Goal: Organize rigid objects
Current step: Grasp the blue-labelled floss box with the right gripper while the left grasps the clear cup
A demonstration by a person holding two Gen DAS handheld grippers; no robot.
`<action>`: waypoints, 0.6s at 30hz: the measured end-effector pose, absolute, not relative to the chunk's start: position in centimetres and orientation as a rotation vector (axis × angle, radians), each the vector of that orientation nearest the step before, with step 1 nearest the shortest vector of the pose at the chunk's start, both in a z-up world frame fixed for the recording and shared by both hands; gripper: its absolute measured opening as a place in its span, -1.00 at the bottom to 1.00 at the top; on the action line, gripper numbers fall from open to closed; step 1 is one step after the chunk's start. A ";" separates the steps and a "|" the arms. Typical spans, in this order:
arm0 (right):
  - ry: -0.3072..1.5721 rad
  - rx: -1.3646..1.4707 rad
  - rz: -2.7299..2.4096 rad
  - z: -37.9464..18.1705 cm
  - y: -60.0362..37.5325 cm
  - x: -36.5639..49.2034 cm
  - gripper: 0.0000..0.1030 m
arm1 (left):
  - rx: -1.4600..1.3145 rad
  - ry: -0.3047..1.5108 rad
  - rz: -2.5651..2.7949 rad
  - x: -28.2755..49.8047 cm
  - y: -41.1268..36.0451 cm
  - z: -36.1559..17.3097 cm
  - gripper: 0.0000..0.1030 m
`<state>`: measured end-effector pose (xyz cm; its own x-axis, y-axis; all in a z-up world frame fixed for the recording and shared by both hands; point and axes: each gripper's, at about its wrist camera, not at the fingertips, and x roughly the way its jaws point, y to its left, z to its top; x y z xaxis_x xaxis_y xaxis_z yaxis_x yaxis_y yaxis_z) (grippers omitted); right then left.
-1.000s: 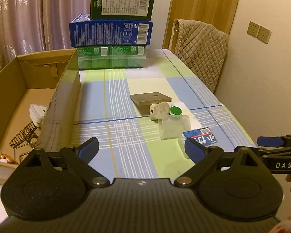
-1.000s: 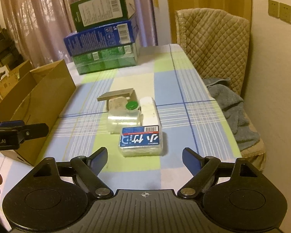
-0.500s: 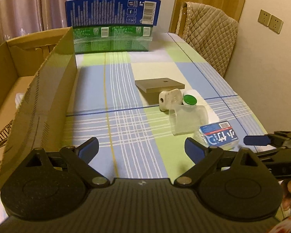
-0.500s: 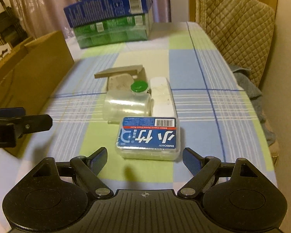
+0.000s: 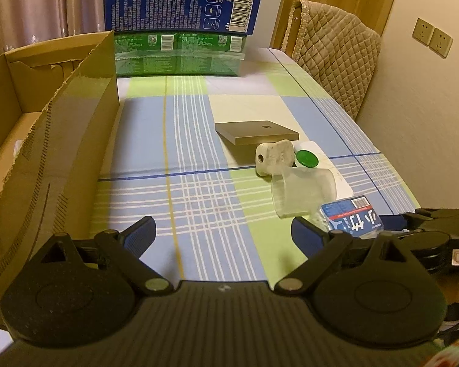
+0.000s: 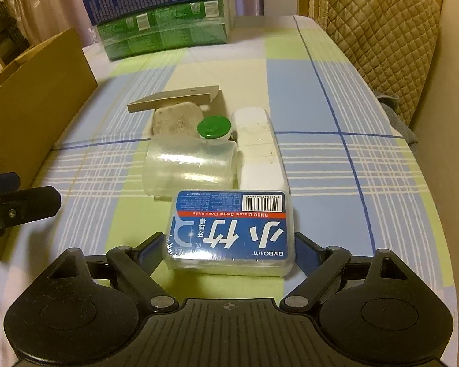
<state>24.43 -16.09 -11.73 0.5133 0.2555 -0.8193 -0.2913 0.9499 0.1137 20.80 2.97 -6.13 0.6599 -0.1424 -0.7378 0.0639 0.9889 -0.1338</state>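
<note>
Floss pick box [image 6: 231, 232]: judged light, stiff, smooth plastic, likely slippery; best taken across its short sides. Clear case, blue label, barcode. Lies flat on the checked tablecloth [image 6: 336, 168], between the fingers of the right gripper [image 6: 229, 249], which flank it spread, not visibly clamped. Behind it, touching: clear cup [image 6: 188, 165] on its side. Left gripper [image 5: 223, 234]: spread, empty, near cardboard box [image 5: 61, 140].

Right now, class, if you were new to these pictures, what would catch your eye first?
The blue-labelled floss pick box dominates, sitting between the open fingers of the right hand-held gripper. Just beyond it lies a clear plastic cup on its side. At the table's far end stands a stack of blue and green cartons, with an open cardboard box at left.
</note>
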 end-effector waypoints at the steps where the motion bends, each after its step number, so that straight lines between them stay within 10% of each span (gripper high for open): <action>1: 0.974 -0.034 0.321 -11.7 -16.4 24.3 0.64 | -0.099 0.843 -0.119 20.8 3.0 -6.2 0.81; 18: 0.903 0.020 0.230 -10.6 -23.3 23.4 0.63 | -0.106 0.829 -0.193 22.6 -1.2 -8.1 0.81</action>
<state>23.39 -23.30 -10.61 0.5966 0.2066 -0.7755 -0.1902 0.9752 0.1135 22.64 -1.23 -8.11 0.6595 -0.2112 -0.7214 0.1284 0.9773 -0.1687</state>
